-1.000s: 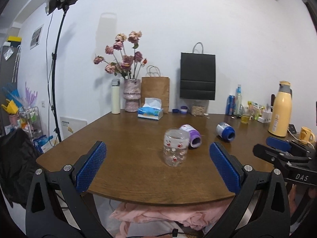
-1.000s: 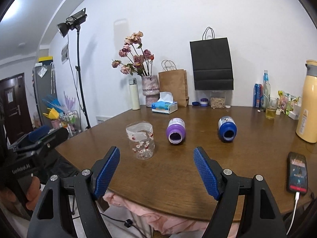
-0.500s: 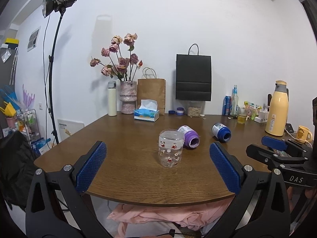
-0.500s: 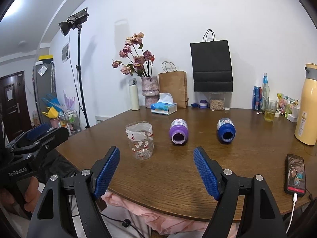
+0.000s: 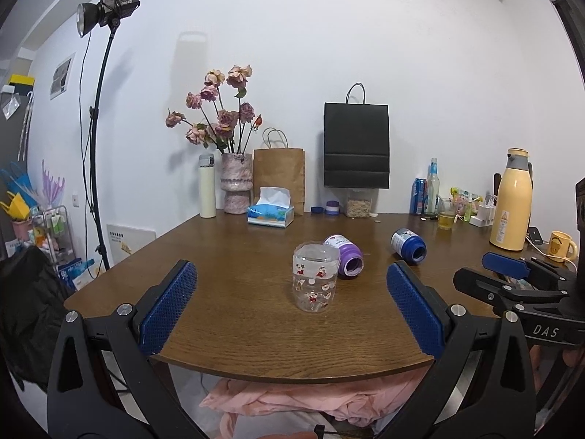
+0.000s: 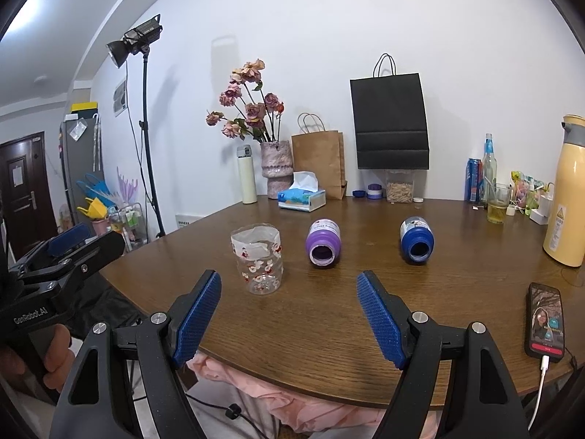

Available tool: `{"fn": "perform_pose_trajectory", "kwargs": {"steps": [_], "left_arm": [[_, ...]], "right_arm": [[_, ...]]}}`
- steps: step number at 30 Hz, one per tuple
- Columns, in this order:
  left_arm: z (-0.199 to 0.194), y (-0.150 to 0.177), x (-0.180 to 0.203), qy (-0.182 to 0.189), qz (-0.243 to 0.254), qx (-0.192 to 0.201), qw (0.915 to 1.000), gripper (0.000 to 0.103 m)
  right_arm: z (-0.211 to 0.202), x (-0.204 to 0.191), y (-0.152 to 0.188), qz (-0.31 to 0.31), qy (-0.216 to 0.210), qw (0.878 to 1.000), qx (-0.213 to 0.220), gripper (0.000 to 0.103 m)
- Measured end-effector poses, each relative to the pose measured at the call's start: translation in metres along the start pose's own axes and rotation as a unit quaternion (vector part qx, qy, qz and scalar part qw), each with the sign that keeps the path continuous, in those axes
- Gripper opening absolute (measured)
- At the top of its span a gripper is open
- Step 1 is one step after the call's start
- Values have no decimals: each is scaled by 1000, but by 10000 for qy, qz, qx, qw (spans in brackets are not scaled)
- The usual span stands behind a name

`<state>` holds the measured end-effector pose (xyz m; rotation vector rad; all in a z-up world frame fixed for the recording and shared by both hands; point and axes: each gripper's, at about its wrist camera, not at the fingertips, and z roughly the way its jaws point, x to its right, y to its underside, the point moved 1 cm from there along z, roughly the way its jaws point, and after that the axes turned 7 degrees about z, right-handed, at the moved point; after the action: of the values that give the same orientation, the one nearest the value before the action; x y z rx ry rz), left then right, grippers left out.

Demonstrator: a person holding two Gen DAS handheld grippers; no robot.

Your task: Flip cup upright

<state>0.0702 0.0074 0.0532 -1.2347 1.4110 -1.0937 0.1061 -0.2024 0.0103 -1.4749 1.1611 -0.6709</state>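
A clear cup (image 5: 315, 277) with red cartoon prints stands on the brown table (image 5: 234, 314); it also shows in the right wrist view (image 6: 258, 258). A purple cup (image 5: 345, 255) (image 6: 323, 242) and a blue cup (image 5: 408, 246) (image 6: 416, 239) lie on their sides behind it, mouths toward me. My left gripper (image 5: 290, 300) is open and empty, at the table's front edge, in line with the clear cup. My right gripper (image 6: 289, 311) is open and empty, at the front edge, in front of the purple cup. Each gripper shows in the other's view (image 5: 512, 285) (image 6: 62, 256).
A phone (image 6: 544, 321) on a cable lies at the front right. A yellow thermos (image 5: 511, 205), a mug (image 5: 561, 246), bottles and a glass stand at the right. A tissue box (image 5: 270, 212), vase, white flask and paper bags stand at the back. Pink cloth hangs under the table.
Both grippers have drifted slightly; the left view now centres on the clear cup. The cups have not moved and both grippers stay open.
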Motion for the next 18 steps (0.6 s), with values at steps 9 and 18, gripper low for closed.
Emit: {"fn": "perform_pose_trajectory", "kwargs": {"steps": [9,18], "left_arm": [[1,1,-3,-12,-81,-68,9999,103],[1,1,-7,-39,-116,-47,9999,103]], "right_arm": [[0,2,1,6,-13,10000,-30,82],[0,2,1,-8,-11,10000,-44,82]]}}
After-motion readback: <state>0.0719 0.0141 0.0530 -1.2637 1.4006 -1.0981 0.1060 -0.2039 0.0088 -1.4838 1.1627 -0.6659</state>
